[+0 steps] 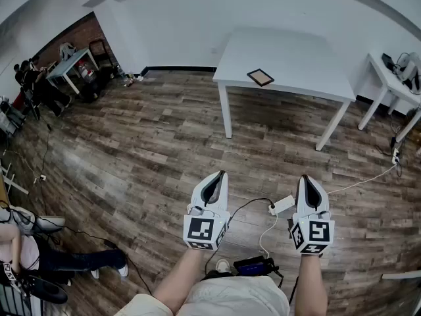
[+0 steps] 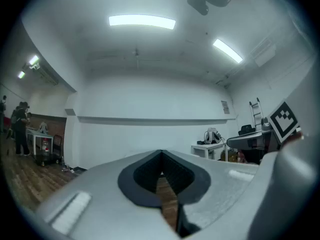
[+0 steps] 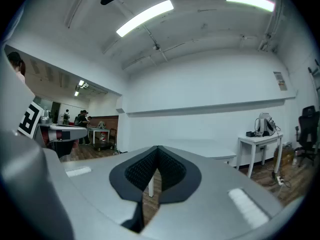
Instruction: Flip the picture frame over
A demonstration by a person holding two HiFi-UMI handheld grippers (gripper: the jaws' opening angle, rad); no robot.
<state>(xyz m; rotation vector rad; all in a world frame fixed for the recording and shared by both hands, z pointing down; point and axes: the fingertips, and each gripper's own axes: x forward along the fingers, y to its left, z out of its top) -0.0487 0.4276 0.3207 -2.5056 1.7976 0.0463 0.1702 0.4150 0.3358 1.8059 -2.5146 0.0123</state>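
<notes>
The picture frame (image 1: 260,77) lies flat on the white table (image 1: 296,58), far away at the other side of the room. It sits near the front edge of the table, a good spot to reach once someone stands there. The person is well apart from it, with a lot of wood floor (image 1: 145,150) in between. The left gripper (image 1: 221,174) and the right gripper (image 1: 305,178) are held side by side, low and close to the body, both pointing toward the table. Each gripper has its jaws pressed together with nothing between them. That makes sense, I think, because there is nothing to grab from here. A white plug box (image 1: 281,205) with its wire lies on the floor just past the grippers, so feet should step around it. The flip has not begun. I think the first job is to walk over to the table.
</notes>
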